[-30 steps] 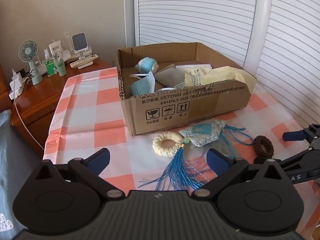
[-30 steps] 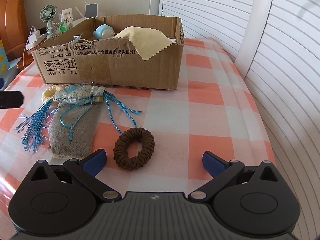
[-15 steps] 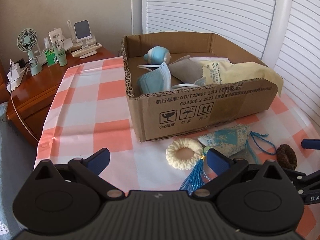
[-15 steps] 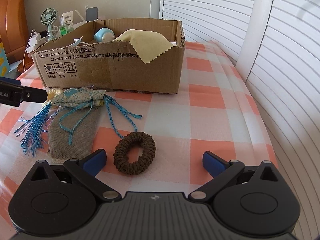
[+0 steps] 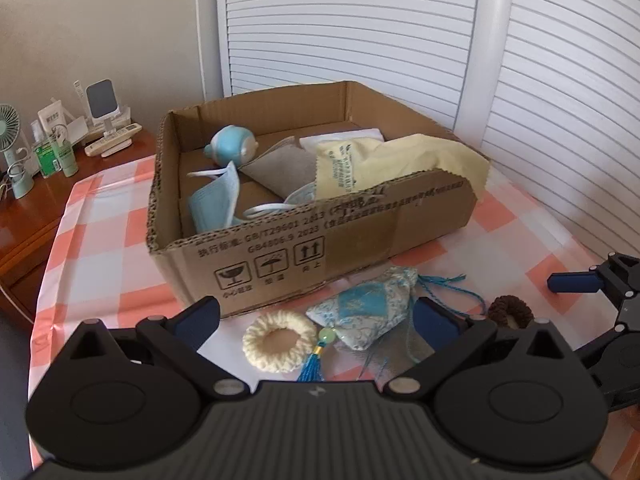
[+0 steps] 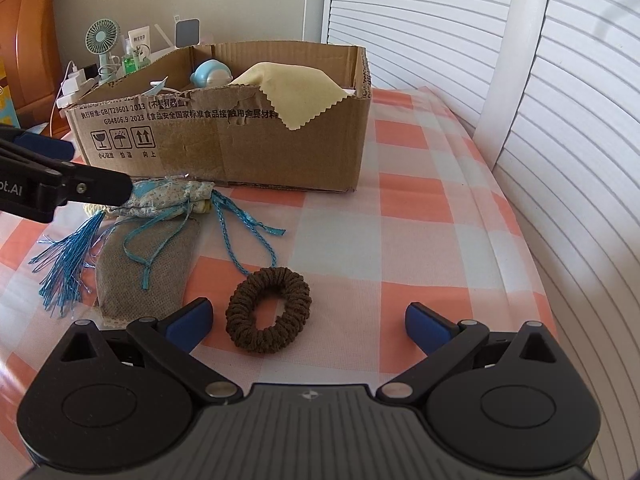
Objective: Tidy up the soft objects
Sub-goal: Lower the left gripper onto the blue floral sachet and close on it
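Observation:
A cardboard box (image 5: 280,248) (image 6: 256,148) on the checked tablecloth holds a yellow cloth (image 5: 408,160), a blue face mask (image 5: 214,204), a grey cloth and a blue toy (image 5: 232,148). In front of it lie a cream crocheted ring (image 5: 276,344) with a blue tassel (image 6: 68,256), a blue patterned pouch (image 5: 368,312) (image 6: 164,200), a grey pouch (image 6: 148,268) and a brown scrunchie (image 6: 268,312) (image 5: 512,312). My left gripper (image 5: 316,320) is open, low over the ring and blue pouch. My right gripper (image 6: 308,320) is open, just short of the scrunchie.
A wooden side table (image 5: 24,208) at the left carries a small fan (image 6: 102,40), bottles, a remote and a phone stand. White slatted doors (image 5: 360,20) stand behind and to the right of the table. The tablecloth's right edge (image 6: 520,240) drops off beside them.
My left gripper has moved forward and down toward the cream ring and blue pouch, close to the box front. My right gripper has barely moved.

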### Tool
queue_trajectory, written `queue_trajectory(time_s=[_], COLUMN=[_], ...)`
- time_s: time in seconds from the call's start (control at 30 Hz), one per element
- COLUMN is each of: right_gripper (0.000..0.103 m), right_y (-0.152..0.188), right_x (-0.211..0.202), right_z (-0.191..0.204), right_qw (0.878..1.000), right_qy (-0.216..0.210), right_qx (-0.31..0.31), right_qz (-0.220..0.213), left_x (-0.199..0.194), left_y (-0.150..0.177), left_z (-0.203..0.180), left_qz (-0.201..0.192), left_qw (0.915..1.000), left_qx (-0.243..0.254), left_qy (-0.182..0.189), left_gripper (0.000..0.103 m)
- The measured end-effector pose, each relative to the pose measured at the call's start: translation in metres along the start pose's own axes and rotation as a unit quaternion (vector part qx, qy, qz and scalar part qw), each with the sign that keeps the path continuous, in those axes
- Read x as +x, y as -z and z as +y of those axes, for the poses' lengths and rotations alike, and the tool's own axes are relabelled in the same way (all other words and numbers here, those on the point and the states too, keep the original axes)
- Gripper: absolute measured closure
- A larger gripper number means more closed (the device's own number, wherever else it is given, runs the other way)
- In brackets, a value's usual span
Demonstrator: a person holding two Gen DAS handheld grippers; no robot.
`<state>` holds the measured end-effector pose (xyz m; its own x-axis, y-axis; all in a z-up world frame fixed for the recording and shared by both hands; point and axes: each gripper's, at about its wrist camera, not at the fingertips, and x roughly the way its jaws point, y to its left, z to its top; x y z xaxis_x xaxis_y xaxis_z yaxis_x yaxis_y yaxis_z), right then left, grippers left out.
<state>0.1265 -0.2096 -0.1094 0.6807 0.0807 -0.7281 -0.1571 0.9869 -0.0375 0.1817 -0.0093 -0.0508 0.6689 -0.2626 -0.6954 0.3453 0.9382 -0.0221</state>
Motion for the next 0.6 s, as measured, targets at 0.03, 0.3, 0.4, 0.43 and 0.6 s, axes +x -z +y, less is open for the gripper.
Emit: queue_trajectory(time_s=[0.03, 0.3, 0.4, 0.43, 0.6], right_gripper=[0.000, 0.000, 0.000, 0.000, 0.000], right_y=[0.000, 0.002, 0.003, 0.003, 0.004], right_x=[0.000, 0.000, -0.001, -0.001, -0.003], right_z=[0.000, -0.001, -0.001, -0.001, -0.002], right_qw=[1.000, 1.000, 1.000, 1.000, 1.000], right_qy=[0.000, -0.003, -0.005, -0.005, -0.008], right_qx=[0.000, -0.002, -0.004, -0.004, -0.008], right_qz=[0.000, -0.006, -0.008, -0.009, -0.014], left_x=[0.001, 0.019, 0.029, 0.032, 0.043], left_y=[-0.001, -0.011, -0.012, -0.011, -0.006], left_z=[-0.004, -0.029, -0.032, -0.033, -0.033], left_qz=[-0.003, -0.001, 0.013, 0.018, 0.042], left_qw=[1.0000, 0.9983, 0.9976, 0.9975, 0.9971], left_qx=[0.006, 0.045, 0.048, 0.049, 0.043], left_qy=[0.005, 0.037, 0.047, 0.047, 0.048], left_gripper=[0.003, 0.024, 0.024, 0.026, 0.034])
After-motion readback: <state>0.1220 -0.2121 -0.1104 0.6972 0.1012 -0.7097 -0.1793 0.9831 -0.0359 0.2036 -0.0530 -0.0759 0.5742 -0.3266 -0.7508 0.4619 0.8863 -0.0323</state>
